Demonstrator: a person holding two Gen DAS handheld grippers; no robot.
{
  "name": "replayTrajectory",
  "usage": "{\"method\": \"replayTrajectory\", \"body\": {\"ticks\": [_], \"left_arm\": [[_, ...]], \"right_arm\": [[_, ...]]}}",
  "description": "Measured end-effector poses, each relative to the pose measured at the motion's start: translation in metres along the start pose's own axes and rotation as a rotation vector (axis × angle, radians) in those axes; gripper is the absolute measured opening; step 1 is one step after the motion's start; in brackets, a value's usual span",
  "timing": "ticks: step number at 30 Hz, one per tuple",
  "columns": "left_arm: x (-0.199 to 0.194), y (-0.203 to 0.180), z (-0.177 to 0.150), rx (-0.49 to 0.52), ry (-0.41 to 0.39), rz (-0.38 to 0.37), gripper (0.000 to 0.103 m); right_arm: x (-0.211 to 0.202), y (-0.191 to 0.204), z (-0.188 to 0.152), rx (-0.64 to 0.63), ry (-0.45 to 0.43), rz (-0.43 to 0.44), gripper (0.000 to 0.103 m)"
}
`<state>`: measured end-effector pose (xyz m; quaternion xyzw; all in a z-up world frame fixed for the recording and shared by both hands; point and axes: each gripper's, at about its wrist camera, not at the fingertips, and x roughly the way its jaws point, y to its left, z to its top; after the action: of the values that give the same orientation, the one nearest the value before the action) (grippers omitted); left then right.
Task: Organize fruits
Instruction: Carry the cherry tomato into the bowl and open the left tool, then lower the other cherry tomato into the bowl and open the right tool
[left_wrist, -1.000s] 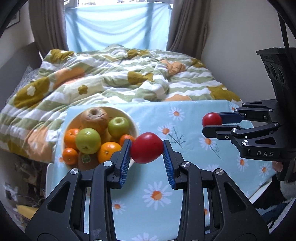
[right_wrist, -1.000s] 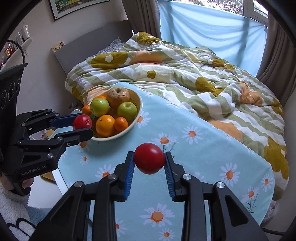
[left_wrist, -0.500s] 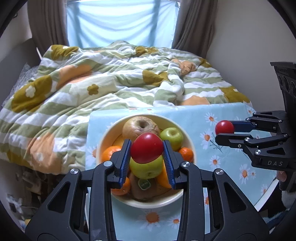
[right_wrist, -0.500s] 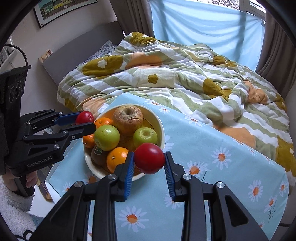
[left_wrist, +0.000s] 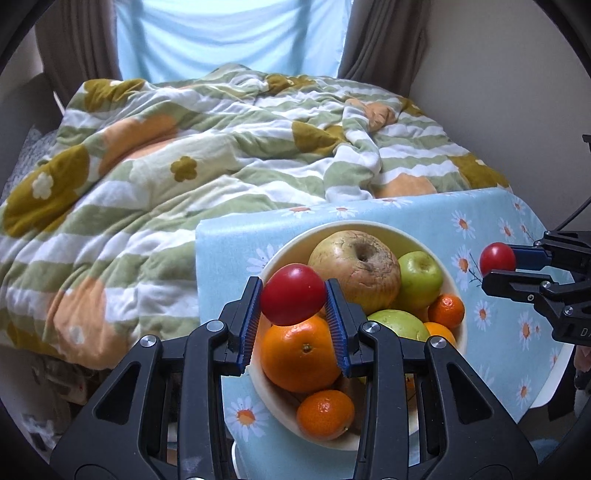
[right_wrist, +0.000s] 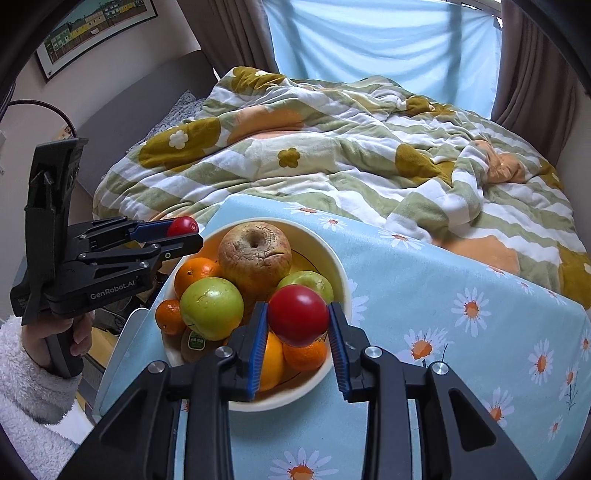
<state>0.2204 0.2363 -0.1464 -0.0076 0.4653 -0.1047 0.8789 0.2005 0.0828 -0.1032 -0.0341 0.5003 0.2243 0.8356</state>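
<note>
A: Start at the left of the right wrist view; what's there?

B: A hand in a fluffy white sleeve holds the left gripper; its jaws are pinched on a small red tomato, which hangs just past the left rim of the bowl, not yet over the fruit as far as I can tell.

A: And the middle of the frame?

B: The cream bowl sits on the blue daisy cloth, already heaped; a big wrinkled apple at the back, a green apple in front of it, an orange at the left, a kiwi low down; the striped blanket fills the upper half.

A: The other gripper?

B: Lower centre; the right gripper is clamped on a second red tomato, held over the near right part of the bowl.

A: Does the left wrist view agree?

B: Yes; there the left gripper's own tomato sits gripped between the blue pads, above a large orange; the right gripper shows at the right edge, closed on its tomato.

A: So how far along?

B: Most fruit looks gathered; I see none loose on the cloth; I'd judge these two tomatoes are what remains, each needing to be lowered into a gap and let go without rolling off the pile.
</note>
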Motion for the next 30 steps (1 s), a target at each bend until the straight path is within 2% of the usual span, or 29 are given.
{"method": "replayTrajectory", "body": {"ticks": [3, 4, 6, 7, 9, 17, 23, 30], "left_arm": [[0.003, 0.003, 0.001, -0.002, 0.003, 0.009, 0.041], [0.003, 0.003, 0.001, 0.0, -0.001, 0.025, 0.045], [0.001, 0.004, 0.002, 0.002, -0.015, 0.028, 0.093], [-0.003, 0.005, 0.002, -0.004, -0.035, 0.013, 0.103], [-0.009, 0.007, 0.002, -0.017, -0.043, 0.007, 0.103], [-0.039, 0.012, -0.006, -0.064, -0.042, 0.067, 0.103], [-0.061, 0.006, -0.026, -0.111, -0.036, 0.111, 0.103], [-0.075, -0.01, -0.053, -0.141, -0.003, 0.12, 0.103]], "right_arm": [[0.0, 0.002, -0.002, -0.003, -0.002, -0.023, 0.03], [-0.001, 0.002, -0.003, -0.001, -0.003, -0.023, 0.03], [-0.002, 0.003, -0.004, 0.002, -0.006, -0.022, 0.03], [-0.003, 0.003, -0.004, 0.002, -0.007, -0.023, 0.03], [-0.004, 0.003, -0.004, -0.001, -0.009, -0.022, 0.03], [-0.009, 0.006, 0.005, -0.038, -0.023, 0.007, 0.03], [-0.005, 0.014, 0.015, -0.083, -0.016, 0.051, 0.03], [0.012, 0.02, 0.019, -0.096, 0.032, 0.098, 0.03]]}}
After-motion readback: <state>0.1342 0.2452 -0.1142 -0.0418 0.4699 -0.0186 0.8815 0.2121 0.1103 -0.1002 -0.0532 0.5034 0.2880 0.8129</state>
